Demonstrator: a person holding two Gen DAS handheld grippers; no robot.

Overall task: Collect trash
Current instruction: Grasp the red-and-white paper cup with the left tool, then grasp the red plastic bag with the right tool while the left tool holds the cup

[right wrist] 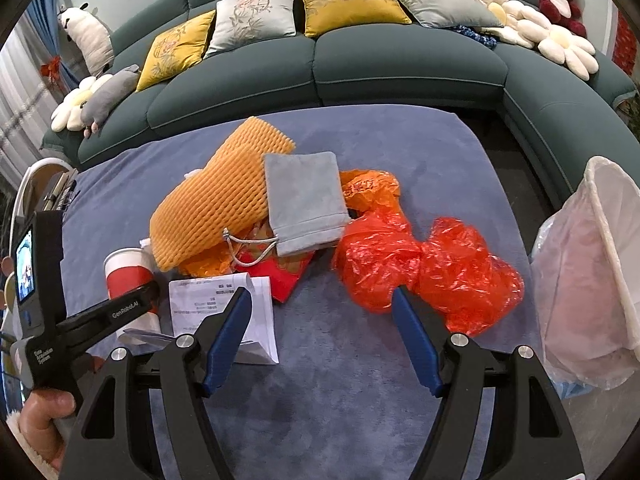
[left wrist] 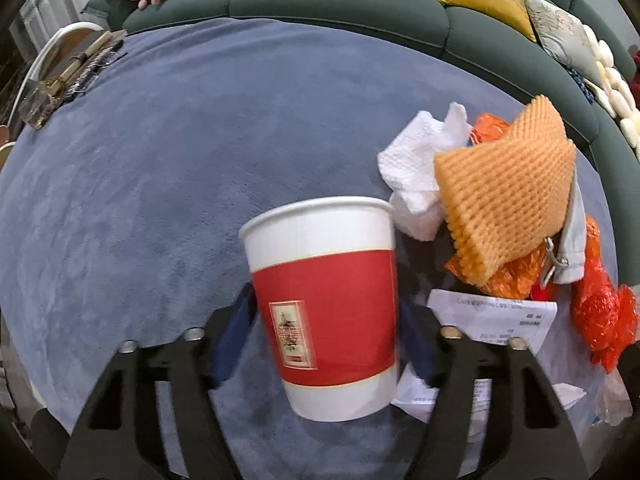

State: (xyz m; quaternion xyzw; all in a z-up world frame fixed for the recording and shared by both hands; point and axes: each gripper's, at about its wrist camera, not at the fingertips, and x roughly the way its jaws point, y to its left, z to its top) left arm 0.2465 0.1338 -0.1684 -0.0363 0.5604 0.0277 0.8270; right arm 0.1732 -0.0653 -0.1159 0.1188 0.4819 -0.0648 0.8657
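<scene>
Right wrist: one paper cup (right wrist: 130, 280), four cushions (right wrist: 252, 20).

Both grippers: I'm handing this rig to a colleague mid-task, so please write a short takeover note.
Left gripper: its fingers sit either side of the red-and-white paper cup; whether the cup is clamped cannot be told.
Right gripper: open, empty, just short of the red plastic bag.
On the blue cloth: orange foam net, grey drawstring pouch, orange plastic bag, paper receipt, white tissue.
Lined trash bin: at the right, nothing visibly in it.
Left to do: bin the cup, then everything else.
</scene>
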